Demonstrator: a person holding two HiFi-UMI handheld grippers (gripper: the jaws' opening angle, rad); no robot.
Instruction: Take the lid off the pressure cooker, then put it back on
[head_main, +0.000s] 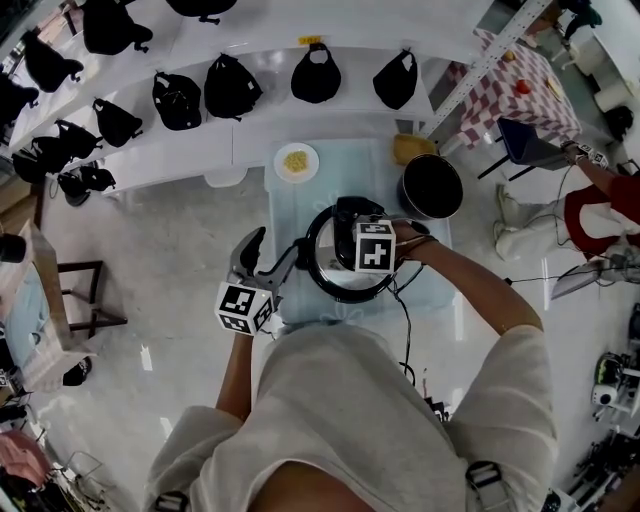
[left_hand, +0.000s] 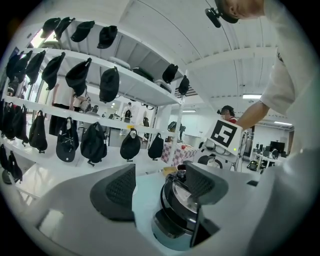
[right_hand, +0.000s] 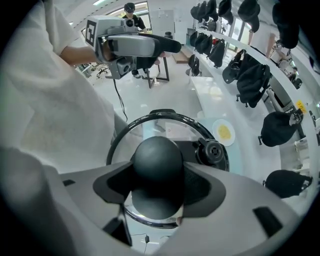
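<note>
Centrally on the pale blue desk: one pressure cooker, black-bodied, upright, with its lid seated on top.

Lid: glass pane in a dark rim, round black knob at the middle, black valve beside the knob.

Right gripper: points steeply down over the cooker, with both pads closed against the sides of the knob, which fills the gap between them.

Left gripper: held nearly level just beside the cooker's left side, jaws wide apart and holding nothing. The cooker stands just beyond its tips.

Also on the desk: white plate with yellow food at the far left corner, empty black pot to the right of the cooker, and a yellow item behind that pot.

Surroundings: white shelves hung with black caps and bags. A second person is at the right edge of the head view.
</note>
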